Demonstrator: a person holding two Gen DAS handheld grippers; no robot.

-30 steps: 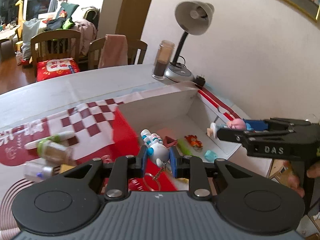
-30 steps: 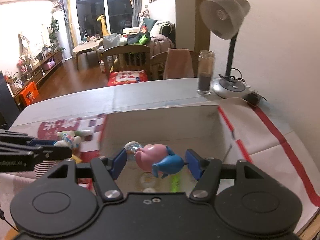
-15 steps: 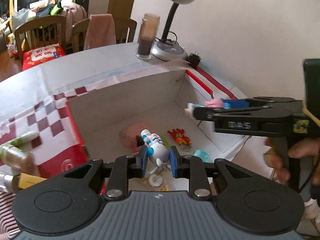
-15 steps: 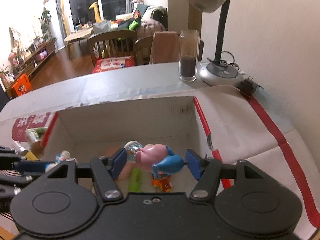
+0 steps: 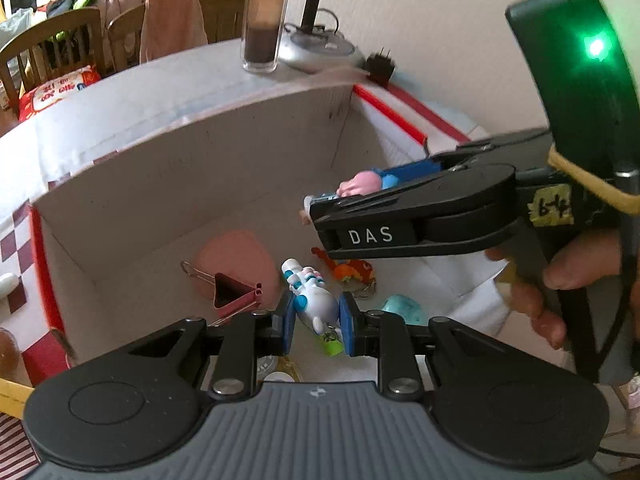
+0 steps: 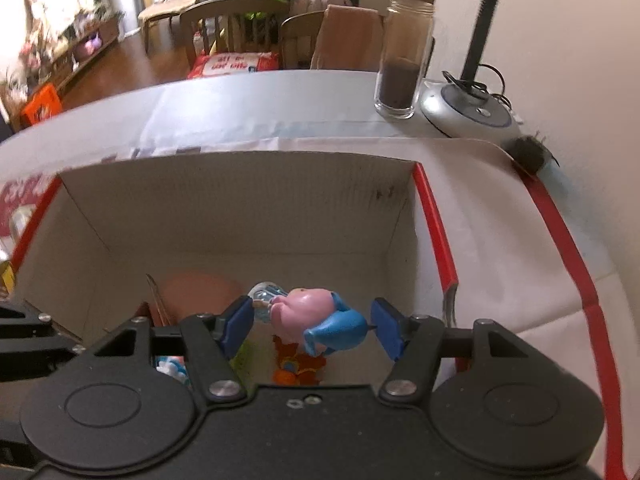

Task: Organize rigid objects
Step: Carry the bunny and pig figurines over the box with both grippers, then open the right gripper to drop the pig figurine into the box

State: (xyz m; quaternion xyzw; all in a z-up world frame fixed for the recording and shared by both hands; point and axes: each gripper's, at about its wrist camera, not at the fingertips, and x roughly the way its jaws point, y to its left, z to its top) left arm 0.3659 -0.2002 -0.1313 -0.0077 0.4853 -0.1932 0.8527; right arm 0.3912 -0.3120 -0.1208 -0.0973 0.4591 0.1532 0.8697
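Note:
My left gripper (image 5: 318, 320) is shut on a white and blue toy figure (image 5: 312, 300) and holds it over the open white cardboard box (image 5: 200, 160). My right gripper (image 6: 312, 324) is shut on a pink and blue pig figure (image 6: 316, 320), also above the box (image 6: 240, 208); it shows in the left wrist view (image 5: 360, 184). On the box floor lie a pink disc (image 5: 236, 260), a red binder clip (image 5: 236, 294), an orange toy (image 5: 352, 270), a teal piece (image 5: 404, 308) and a green piece (image 6: 244, 354).
A glass jar of dark powder (image 6: 404, 60) and a lamp base (image 6: 468, 114) stand behind the box. A black plug (image 6: 528, 152) sits on the box's back right flap. Chairs (image 6: 236, 28) stand beyond the table. Bottles lie at the left edge (image 5: 8, 344).
Both grippers have moved forward and down over the box, each still holding its toy. The box interior now fills both views.

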